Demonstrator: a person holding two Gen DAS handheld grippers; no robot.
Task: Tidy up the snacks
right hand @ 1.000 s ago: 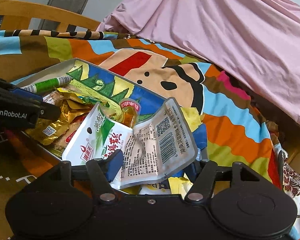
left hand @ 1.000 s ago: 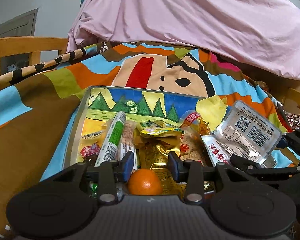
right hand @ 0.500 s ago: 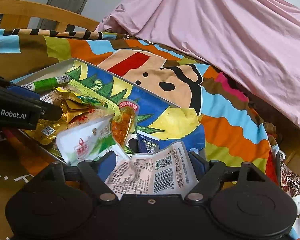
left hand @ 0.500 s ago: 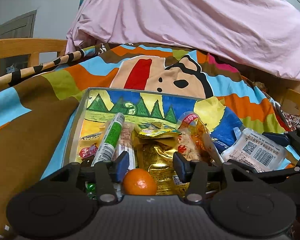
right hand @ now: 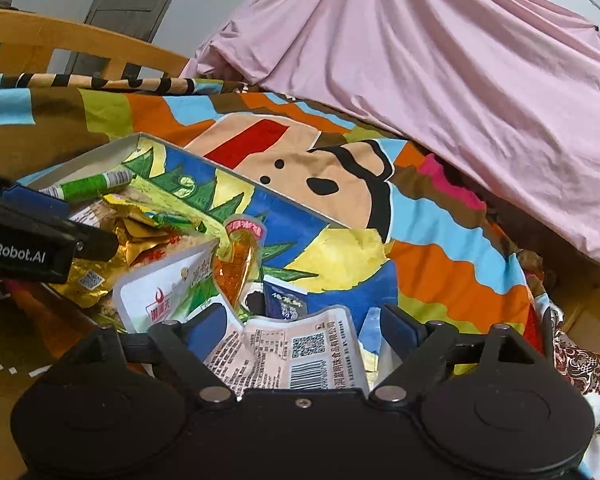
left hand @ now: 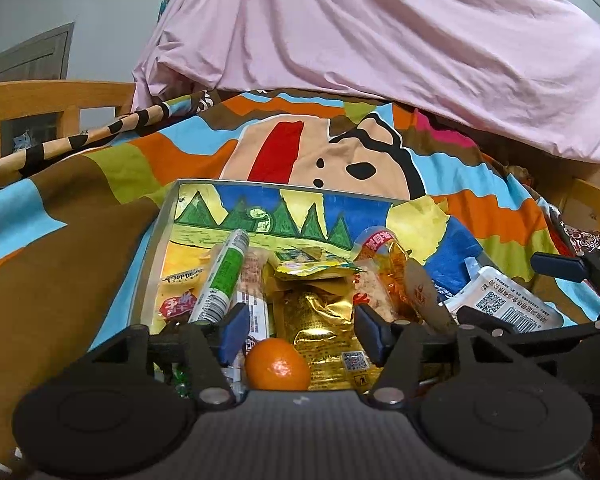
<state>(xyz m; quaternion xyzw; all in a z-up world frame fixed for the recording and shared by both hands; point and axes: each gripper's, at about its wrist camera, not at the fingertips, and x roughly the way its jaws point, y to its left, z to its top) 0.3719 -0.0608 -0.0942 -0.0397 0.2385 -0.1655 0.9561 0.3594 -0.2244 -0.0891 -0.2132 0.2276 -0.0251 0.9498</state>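
A shallow box with a painted landscape bottom (left hand: 260, 208) lies on the bed and holds several snacks: a green-labelled stick (left hand: 224, 276), gold packets (left hand: 320, 320), an orange jelly pouch (left hand: 384, 256) and a small orange (left hand: 277, 365). My left gripper (left hand: 298, 334) is open over the box's near end, the orange between its fingers. My right gripper (right hand: 302, 328) is open at the box's right end, with a white barcoded packet (right hand: 300, 352) lying loose between its fingers. That packet also shows in the left wrist view (left hand: 504, 306).
The box rests on a colourful cartoon blanket (left hand: 340, 152). A pink sheet (left hand: 380, 32) is heaped behind it. A wooden bed rail (left hand: 40, 100) runs along the left. A white and green packet (right hand: 168, 292) and a dark blue sachet (right hand: 284, 300) lie before the right gripper.
My right gripper has opened and let the white barcoded packet drop low into the box's right end. My left gripper has opened wider around the orange.
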